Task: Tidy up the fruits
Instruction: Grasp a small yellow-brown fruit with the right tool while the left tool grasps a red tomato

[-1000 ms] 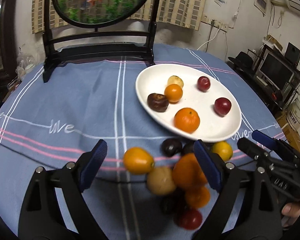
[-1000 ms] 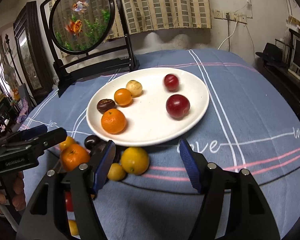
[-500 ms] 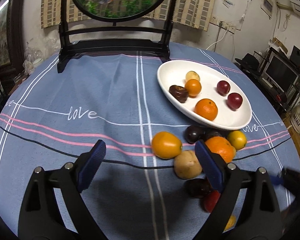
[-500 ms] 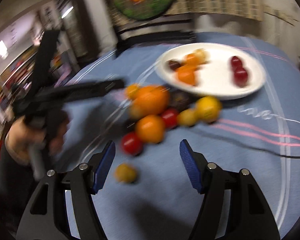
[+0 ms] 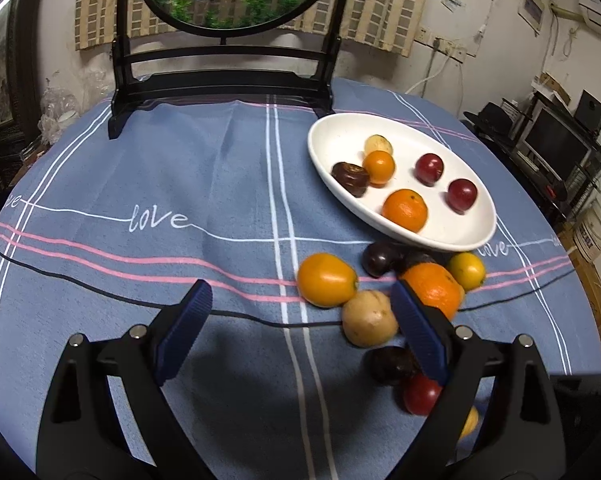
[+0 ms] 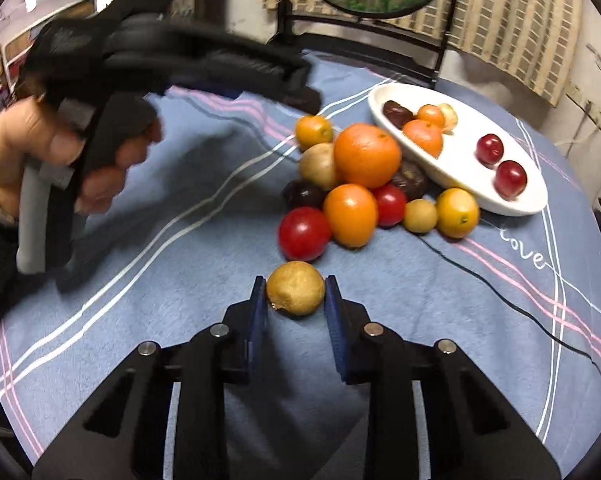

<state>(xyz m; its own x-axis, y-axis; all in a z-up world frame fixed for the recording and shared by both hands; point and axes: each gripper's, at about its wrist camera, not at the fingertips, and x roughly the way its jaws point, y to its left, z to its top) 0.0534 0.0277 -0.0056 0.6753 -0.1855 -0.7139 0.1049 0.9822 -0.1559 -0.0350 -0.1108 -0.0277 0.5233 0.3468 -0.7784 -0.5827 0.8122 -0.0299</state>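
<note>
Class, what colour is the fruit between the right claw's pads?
Yellowish-brown fruit, clearest in the right wrist view.

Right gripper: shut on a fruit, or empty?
Shut on one: the right gripper has both pads pressed against a small tan fruit near the pile.

Each black plastic claw (image 6: 296, 294) has matte angular arms, silver round screws and ribbed blue pads (image 5: 185, 332); a grey handle (image 6: 31, 216) shows.

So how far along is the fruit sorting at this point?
Partly done. Six fruits already lie on the white oval plate. The right gripper has its jaws shut on a small tan round fruit. The left gripper is open and empty. A cluster of oranges, red and dark fruits still sits on the blue tablecloth.
</note>
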